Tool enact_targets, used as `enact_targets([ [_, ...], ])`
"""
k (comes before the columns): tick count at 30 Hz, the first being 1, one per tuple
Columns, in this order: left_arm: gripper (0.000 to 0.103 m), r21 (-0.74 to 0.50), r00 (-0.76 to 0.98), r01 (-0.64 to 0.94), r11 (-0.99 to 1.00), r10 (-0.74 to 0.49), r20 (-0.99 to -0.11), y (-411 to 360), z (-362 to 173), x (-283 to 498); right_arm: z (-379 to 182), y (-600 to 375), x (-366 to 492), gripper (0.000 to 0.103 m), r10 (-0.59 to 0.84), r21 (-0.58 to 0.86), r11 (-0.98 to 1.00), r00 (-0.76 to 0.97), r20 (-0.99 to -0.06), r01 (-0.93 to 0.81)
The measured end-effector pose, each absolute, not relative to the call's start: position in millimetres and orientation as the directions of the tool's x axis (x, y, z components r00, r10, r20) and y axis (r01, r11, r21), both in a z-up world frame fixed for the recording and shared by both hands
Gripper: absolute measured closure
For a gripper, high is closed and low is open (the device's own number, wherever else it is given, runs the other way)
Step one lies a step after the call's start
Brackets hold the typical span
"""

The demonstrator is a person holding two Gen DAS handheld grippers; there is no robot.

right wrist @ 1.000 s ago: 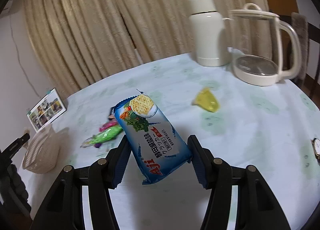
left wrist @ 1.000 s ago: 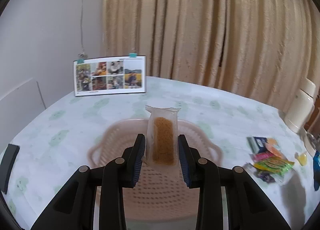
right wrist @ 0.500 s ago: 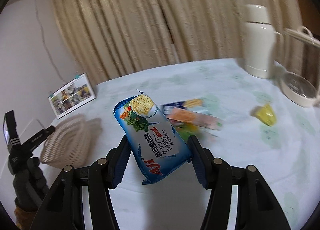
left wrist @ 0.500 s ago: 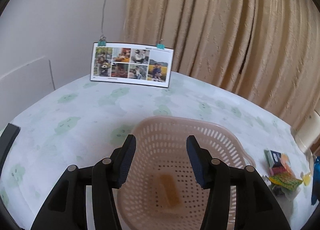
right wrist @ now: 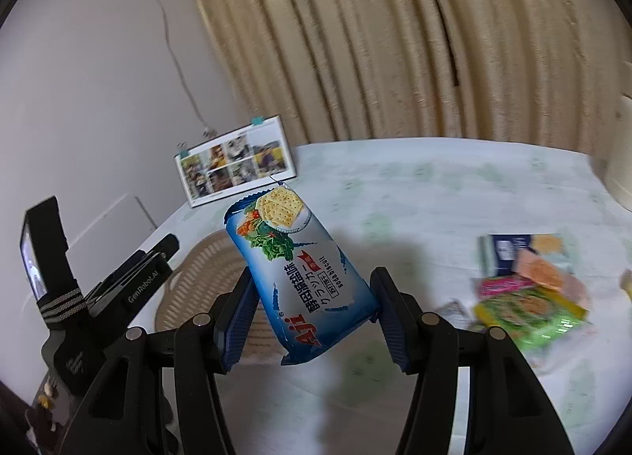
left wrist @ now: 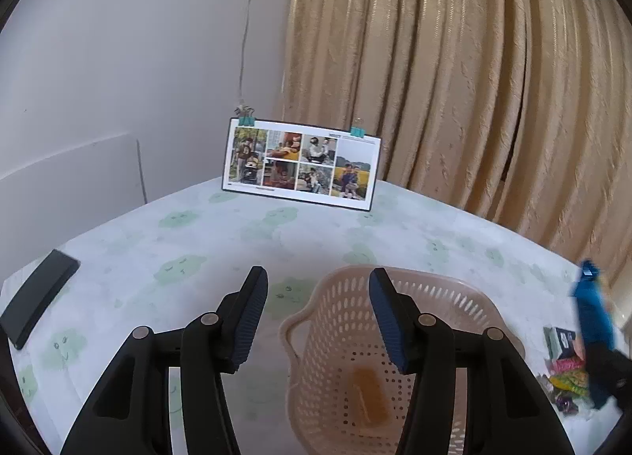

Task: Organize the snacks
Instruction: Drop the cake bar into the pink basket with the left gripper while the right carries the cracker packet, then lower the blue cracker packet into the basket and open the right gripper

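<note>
We see a blue Aji soda-cracker packet point(right wrist: 302, 277) pinched between the two pads of the right tongs point(right wrist: 312, 320), held tilted in the air above the counter point(right wrist: 414, 194), its upper end over the near rim of a pink perforated basket point(right wrist: 205, 257). In the left wrist view, the same basket point(left wrist: 434, 297) sits on the counter just below the left tongs point(left wrist: 318, 314), whose pads are spread apart with nothing between them. One brown snack bar in a clear wrapper point(left wrist: 369, 395) lies flat on the basket floor. To the basket's right, a loose pile of snack packets point(right wrist: 529, 289) rests on the counter. Farther back, a photo collage card point(left wrist: 300, 164) stands upright before a beige curtain point(left wrist: 454, 59). A dark flat device point(left wrist: 37, 304) lies at the counter's left edge.
</note>
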State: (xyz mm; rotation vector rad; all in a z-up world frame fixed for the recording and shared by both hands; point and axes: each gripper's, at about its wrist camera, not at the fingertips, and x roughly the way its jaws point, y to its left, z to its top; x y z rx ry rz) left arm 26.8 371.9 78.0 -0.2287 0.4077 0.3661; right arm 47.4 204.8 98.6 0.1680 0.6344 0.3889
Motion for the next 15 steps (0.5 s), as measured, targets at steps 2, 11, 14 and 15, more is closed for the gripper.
enact_targets([
  [2, 0.048, -0.155, 0.852, -0.398, 0.904, 0.301, -0.429, 375.7, 77.6, 25.5, 95.2, 217.8, 52.5, 0.048, 0.417, 0.274, 0.909, 0.721, -0.553, -0.315],
  [11, 0.042, -0.172, 0.834, -0.417, 0.893, 0.301, -0.462, 382.7, 72.4, 26.9, 87.9, 246.0, 74.3, 0.046, 0.454, 0.305, 0.891, 0.698, -0.555, -0.337],
  [14, 0.039, -0.173, 0.836, -0.418, 0.892, 0.303, -0.457, 382.3, 72.6, 26.3, 85.7, 245.7, 75.9, 0.039, 0.459, 0.32, 0.888, 0.697, -0.55, -0.331],
  [15, 0.039, -0.173, 0.836, -0.418, 0.892, 0.303, -0.457, 382.4, 72.6, 26.4, 85.0, 245.1, 75.9, 0.039, 0.457, 0.319, 0.889, 0.698, -0.552, -0.329],
])
